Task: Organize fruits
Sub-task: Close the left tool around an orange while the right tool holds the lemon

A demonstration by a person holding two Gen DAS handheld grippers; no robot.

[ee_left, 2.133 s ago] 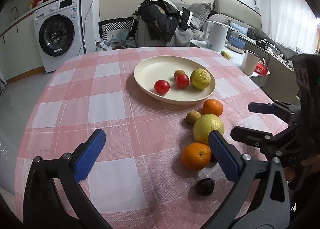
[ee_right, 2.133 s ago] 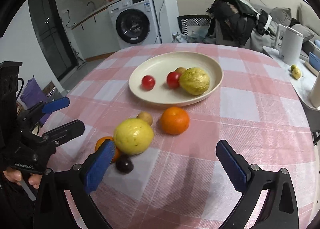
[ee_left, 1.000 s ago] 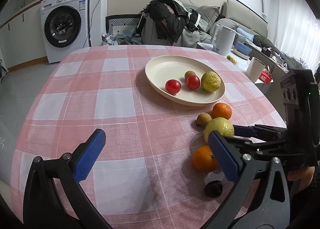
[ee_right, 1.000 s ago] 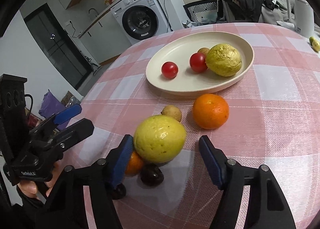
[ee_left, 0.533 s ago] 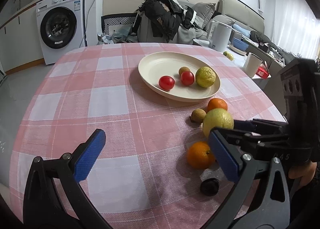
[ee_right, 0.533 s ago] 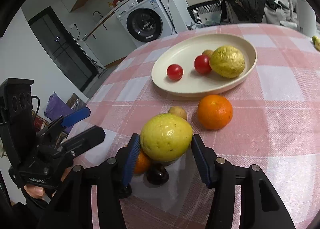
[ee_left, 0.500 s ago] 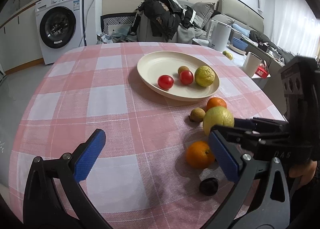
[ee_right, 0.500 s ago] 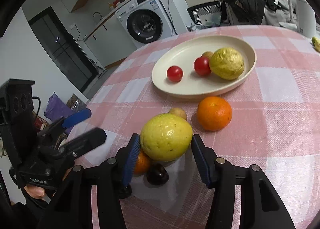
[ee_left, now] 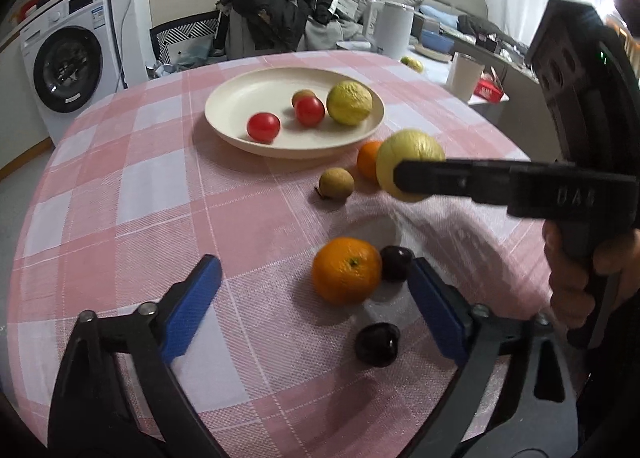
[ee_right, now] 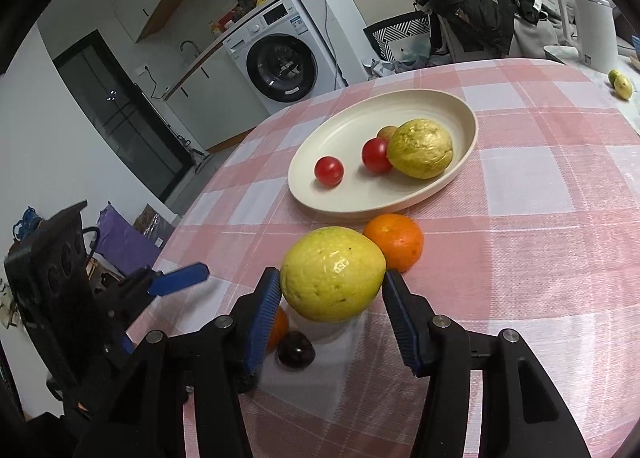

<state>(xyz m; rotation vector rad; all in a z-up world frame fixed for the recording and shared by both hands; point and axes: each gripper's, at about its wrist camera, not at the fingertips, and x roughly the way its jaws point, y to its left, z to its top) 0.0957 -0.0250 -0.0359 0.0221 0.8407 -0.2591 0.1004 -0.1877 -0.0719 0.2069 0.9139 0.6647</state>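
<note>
My right gripper (ee_right: pixel 332 306) is shut on a big yellow-green fruit (ee_right: pixel 332 274) and holds it lifted above the pink checked table; in the left wrist view the fruit (ee_left: pixel 408 150) hangs in the black fingers. My left gripper (ee_left: pixel 316 310) is open and empty, near an orange (ee_left: pixel 346 270) and two dark plums (ee_left: pixel 396 262) (ee_left: pixel 377 344). The cream plate (ee_left: pixel 256 98) holds two red tomatoes (ee_left: pixel 263 127), a small brown fruit and a yellow fruit (ee_left: pixel 349 103). A second orange (ee_right: pixel 394 240) and a kiwi (ee_left: pixel 336 183) lie just outside the plate.
The round table (ee_left: pixel 120 198) drops off at its edges. A washing machine (ee_left: pixel 68 66) stands at the back left. A chair piled with clothes (ee_left: pixel 272 22) is behind the table. A side counter with a white kettle (ee_left: pixel 390 28) and cup is at the right.
My right gripper closed around the big yellow-green fruit and lifted it off the table. My left gripper moved closer to the orange and plums and stays open.
</note>
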